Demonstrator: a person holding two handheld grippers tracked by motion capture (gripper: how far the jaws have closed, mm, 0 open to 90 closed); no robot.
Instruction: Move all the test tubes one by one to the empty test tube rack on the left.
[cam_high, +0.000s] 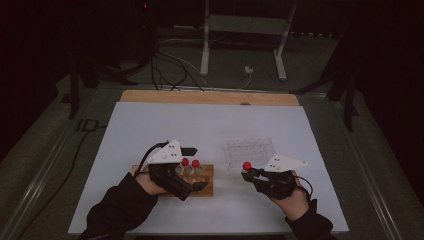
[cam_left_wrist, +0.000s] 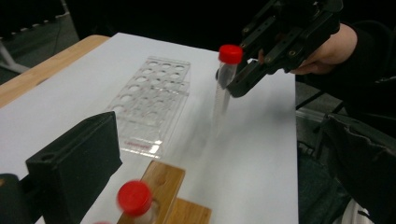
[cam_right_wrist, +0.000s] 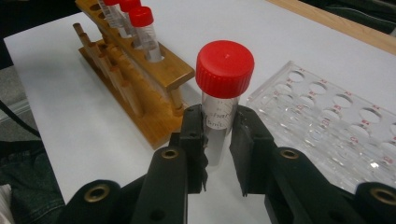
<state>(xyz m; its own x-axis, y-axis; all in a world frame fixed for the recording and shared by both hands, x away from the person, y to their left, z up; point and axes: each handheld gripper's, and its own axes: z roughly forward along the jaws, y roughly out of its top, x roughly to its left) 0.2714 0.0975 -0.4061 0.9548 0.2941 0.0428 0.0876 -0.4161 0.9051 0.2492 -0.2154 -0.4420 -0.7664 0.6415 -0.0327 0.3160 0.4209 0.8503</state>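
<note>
My right gripper (cam_right_wrist: 218, 135) is shut on a clear tube with a red cap (cam_right_wrist: 224, 67), held upright just above the white sheet. It hangs between a wooden rack (cam_right_wrist: 140, 88) and a clear plastic rack (cam_right_wrist: 327, 116) with many empty holes. In the high view the held tube (cam_high: 246, 165) is at the near edge of the clear rack (cam_high: 249, 149). My left gripper (cam_high: 195, 168) stands open over the wooden rack (cam_high: 206, 186), its jaws on either side of two red-capped tubes (cam_high: 190, 163). One of its fingers (cam_left_wrist: 74, 163) shows beside a blurred red cap (cam_left_wrist: 134, 198).
The racks rest on a white sheet (cam_high: 150, 125) that covers a wooden table (cam_high: 210, 97). Beyond the far edge are a metal stand (cam_high: 242, 30) and loose cables (cam_high: 175, 65) on the floor. The person's forearms come in from the bottom.
</note>
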